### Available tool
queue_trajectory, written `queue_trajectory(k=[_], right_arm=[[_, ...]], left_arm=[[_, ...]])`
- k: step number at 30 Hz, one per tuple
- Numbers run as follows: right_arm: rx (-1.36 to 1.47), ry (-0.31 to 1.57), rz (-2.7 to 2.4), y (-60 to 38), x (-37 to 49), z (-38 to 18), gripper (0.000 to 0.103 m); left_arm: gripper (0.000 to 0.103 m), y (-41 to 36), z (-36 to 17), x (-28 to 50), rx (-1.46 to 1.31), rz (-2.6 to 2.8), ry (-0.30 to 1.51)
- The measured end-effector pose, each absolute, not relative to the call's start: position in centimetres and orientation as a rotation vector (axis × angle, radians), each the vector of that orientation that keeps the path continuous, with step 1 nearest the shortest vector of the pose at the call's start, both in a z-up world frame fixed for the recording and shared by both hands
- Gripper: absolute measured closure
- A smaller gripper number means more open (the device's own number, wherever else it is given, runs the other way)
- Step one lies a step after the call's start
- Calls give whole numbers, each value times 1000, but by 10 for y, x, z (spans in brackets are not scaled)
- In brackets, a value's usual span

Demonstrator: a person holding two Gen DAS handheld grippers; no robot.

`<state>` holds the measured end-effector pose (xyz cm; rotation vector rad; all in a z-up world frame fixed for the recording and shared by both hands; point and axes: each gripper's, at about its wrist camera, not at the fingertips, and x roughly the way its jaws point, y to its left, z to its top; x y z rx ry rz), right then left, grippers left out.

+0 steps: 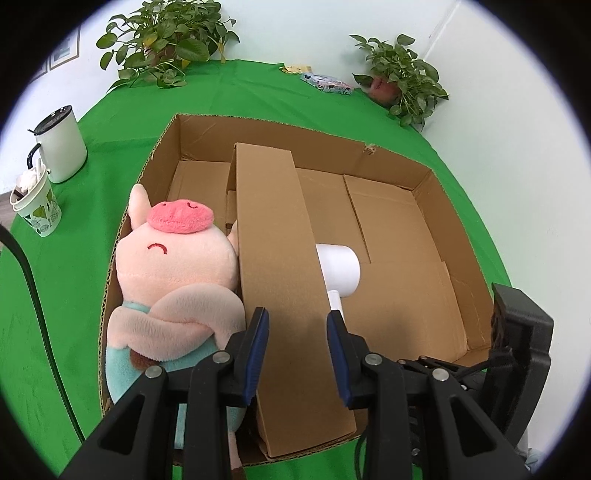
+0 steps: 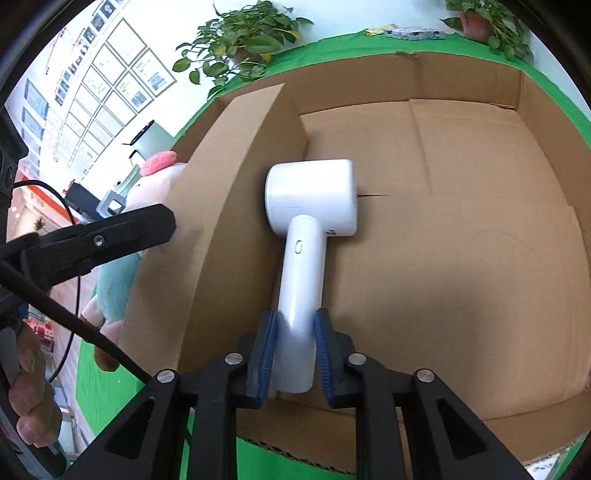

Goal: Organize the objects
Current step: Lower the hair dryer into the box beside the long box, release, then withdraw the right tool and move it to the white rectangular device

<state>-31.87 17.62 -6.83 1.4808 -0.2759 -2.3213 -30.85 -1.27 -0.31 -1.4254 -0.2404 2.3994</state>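
Worktop (image 1: 92,266) under green cloth, pale walls, potted plants (image 1: 166,40) at back, two mugs (image 1: 61,146) left. Open box (image 1: 443,184) split by cardboard divider (image 1: 273,229): plush (image 1: 173,273) left bay, dryer (image 2: 310,206) right bay floor. Right tongs (image 2: 295,354) clamped on dryer handle. Left tongs (image 1: 297,354) part open, straddling divider, pads apart from it

A green cloth (image 1: 258,88) covers the table, which stands against pale, evenly lit walls (image 1: 295,29). Two potted plants (image 1: 166,40) sit at its far edge (one toward each corner). Rows of framed sheets (image 2: 110,81), perhaps notices, hang on the wall to the left.
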Motion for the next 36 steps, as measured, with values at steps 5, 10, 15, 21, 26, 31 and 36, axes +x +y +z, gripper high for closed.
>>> queue_trajectory(k=[5,10,15,21,26,31,36], right_arm=[[1489,-233,-2367,163,-313,-66,84],[1506,-219,-2377,157,-311,-64,84],[1504,-232,-2383,153,-314,-67,84],[1436,-279,-2402,163,-303,-52,77],[1334,-239,-2481,174,-273,-26,39],[1194,-263,-2593,194,-226,-6,0],[1135,-72,-2718,203,-187,10,0]], left_arm=[[72,-13,-3,-308,-1418,2392,-244],[72,-13,-4,-307,-1410,2394,-248],[72,-13,-1,-304,-1410,2424,-234],[72,-16,18,-286,-1316,2504,-216],[62,-13,43,-252,-1160,2647,-108],[15,3,69,-190,-796,2963,128],[14,22,75,-144,-648,3039,208]])
